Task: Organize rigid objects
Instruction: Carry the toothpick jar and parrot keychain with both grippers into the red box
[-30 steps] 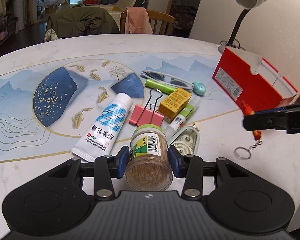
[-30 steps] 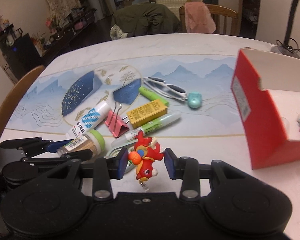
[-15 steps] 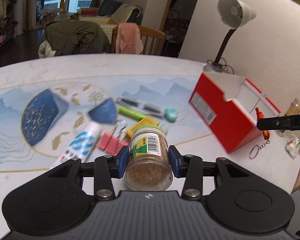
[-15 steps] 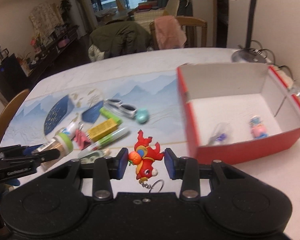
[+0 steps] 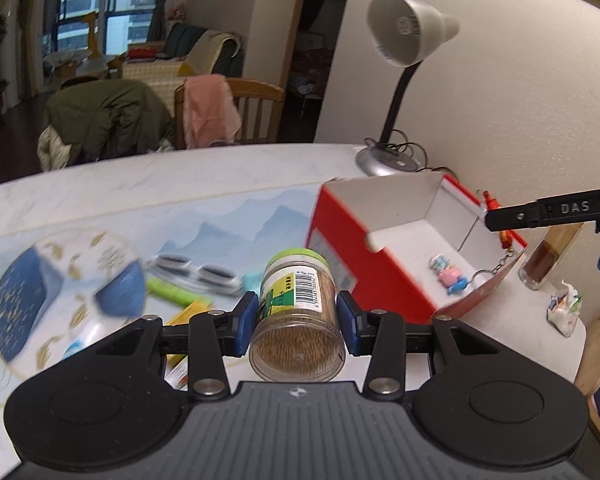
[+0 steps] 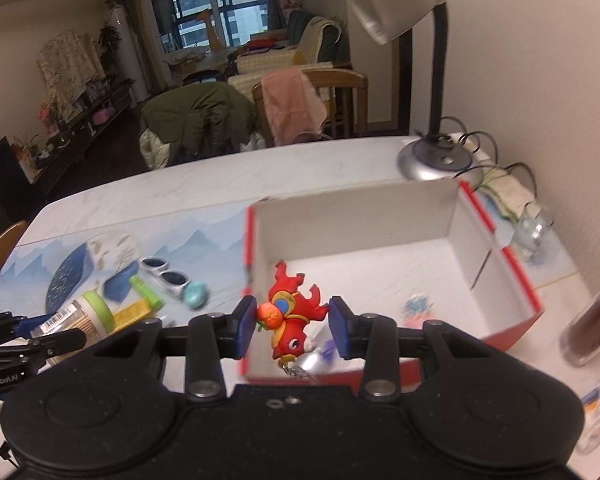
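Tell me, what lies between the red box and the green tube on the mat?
In the right wrist view, the sunglasses and a small teal object lie between the red box and the green tube; the mat is otherwise bare there.

Left gripper (image 5: 296,316) clamped on clear toothpick jar (image 5: 296,320) with green lid, blue pads pressed against both sides, jar lying lid-forward. At 2 o'clock of jar: red box (image 5: 340,236), open, white inside, holding small pink figure (image 5: 446,274). At 3 o'clock, right gripper finger (image 5: 548,210) reaching over box's far edge, red keychain (image 5: 502,236) hanging from it, ring down. At 9 to 10 o'clock on patterned table (image 5: 100,200): sunglasses (image 5: 196,270), green tube (image 5: 172,292), both blurred. At 1 o'clock behind box: desk lamp (image 5: 404,36).
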